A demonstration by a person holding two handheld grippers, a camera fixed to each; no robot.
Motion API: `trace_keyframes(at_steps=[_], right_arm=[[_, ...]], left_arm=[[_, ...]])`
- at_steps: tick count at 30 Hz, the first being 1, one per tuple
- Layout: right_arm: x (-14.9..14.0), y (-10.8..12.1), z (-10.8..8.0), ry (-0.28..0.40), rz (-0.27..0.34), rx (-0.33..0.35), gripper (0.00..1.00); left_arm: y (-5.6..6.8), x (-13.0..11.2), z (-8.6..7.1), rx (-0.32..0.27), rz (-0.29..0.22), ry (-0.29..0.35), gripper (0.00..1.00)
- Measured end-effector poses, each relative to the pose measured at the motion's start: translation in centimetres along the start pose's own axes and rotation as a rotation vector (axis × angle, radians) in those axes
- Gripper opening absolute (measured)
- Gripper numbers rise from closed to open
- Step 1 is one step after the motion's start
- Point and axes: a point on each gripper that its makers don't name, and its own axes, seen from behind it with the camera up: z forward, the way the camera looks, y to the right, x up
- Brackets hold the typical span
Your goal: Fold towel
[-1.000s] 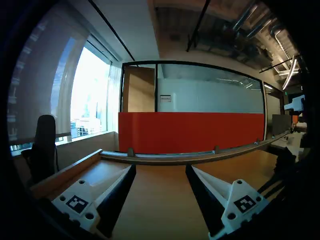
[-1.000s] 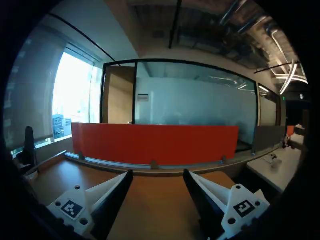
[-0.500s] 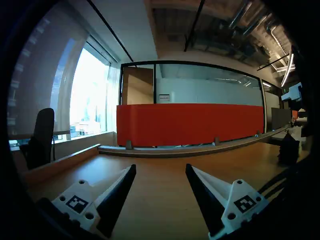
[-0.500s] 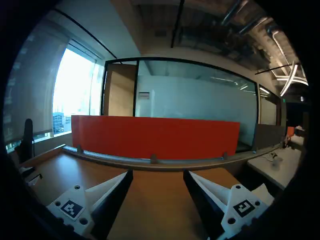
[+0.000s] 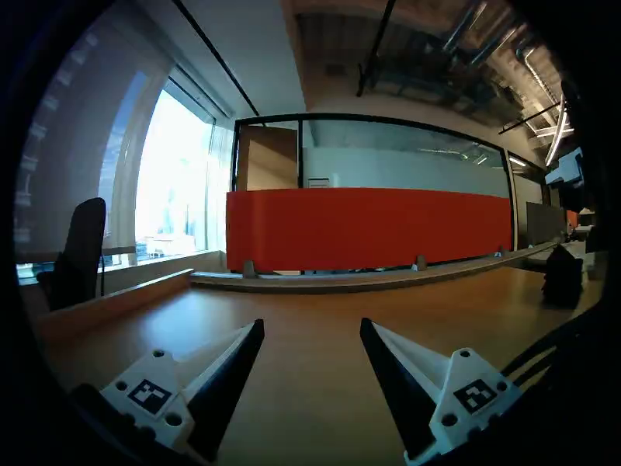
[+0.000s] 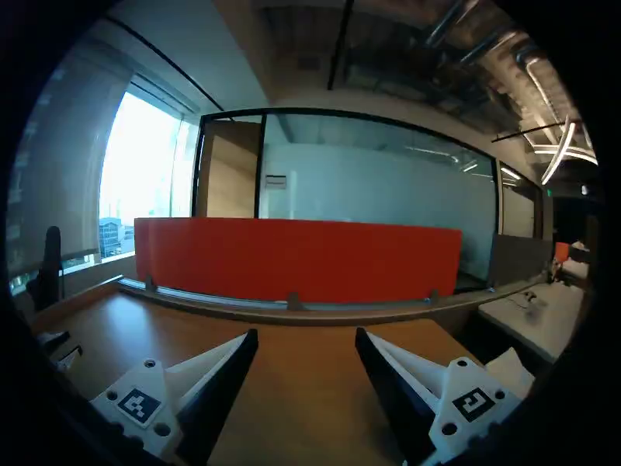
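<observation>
My left gripper (image 5: 310, 322) is open above a brown wooden desk (image 5: 310, 373), with nothing between its white fingers (image 5: 435, 380). In the right gripper view, my right gripper (image 6: 305, 332) is open too, over the same kind of wooden desk (image 6: 303, 388), and its jaws are empty. A pale, crumpled piece (image 6: 514, 366) peeks out behind the right finger at the lower right; I cannot tell whether it is the towel.
An orange partition (image 5: 365, 229) runs along the desk's far edge, also seen as the orange partition (image 6: 303, 260). A dark object (image 5: 563, 276) stands on the desk at the right. A black chair (image 5: 78, 264) is by the window. A white desk (image 6: 536, 314) lies to the right.
Both views have tipped down toward the desk, so more wood surface shows and the partition sits higher in the left gripper view. Both grippers stayed open.
</observation>
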Motion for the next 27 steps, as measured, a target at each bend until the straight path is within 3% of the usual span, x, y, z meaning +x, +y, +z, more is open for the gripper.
trace_keyframes(at_steps=[8, 27], right_arm=[[-0.1, -0.5, 0.2, -0.006, -0.014, 0.006, 0.97], [1.2, -0.4, 0.2, 0.018, -0.013, 0.015, 0.97]], left_arm=[[-0.6, -0.7, 0.0, 0.012, -0.008, -0.007, 0.91], [-0.2, -1.3, 0.4, 0.004, -0.009, -0.022, 0.92]])
